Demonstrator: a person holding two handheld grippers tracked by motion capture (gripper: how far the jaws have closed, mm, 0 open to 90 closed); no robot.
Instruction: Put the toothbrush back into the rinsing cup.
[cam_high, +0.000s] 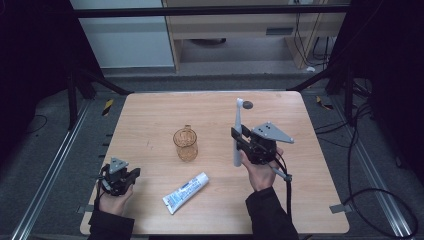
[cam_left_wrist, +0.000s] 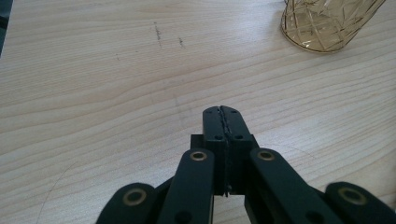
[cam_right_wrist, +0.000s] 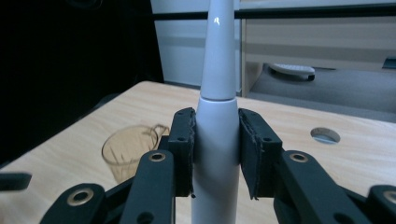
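My right gripper (cam_high: 239, 137) is shut on a white electric toothbrush (cam_high: 238, 131), held upright above the table right of centre, brush head at the top. In the right gripper view the two pads (cam_right_wrist: 183, 144) press on both sides of the toothbrush (cam_right_wrist: 217, 135). An amber glass mug (cam_high: 185, 144) stands mid-table, to the left of the brush; it shows low at the left as the mug (cam_right_wrist: 126, 151) in that view. A toothpaste tube (cam_high: 186, 192) lies near the front edge. My left gripper (cam_high: 134, 176) rests at the front left, jaws shut and empty (cam_left_wrist: 223, 122), the mug (cam_left_wrist: 327, 23) beyond it.
The wooden table (cam_high: 150, 120) has a round hole (cam_high: 248, 105) near its far edge, just behind the brush head. Black frame bars and cables run around the table; a cabinet stands on the floor beyond.
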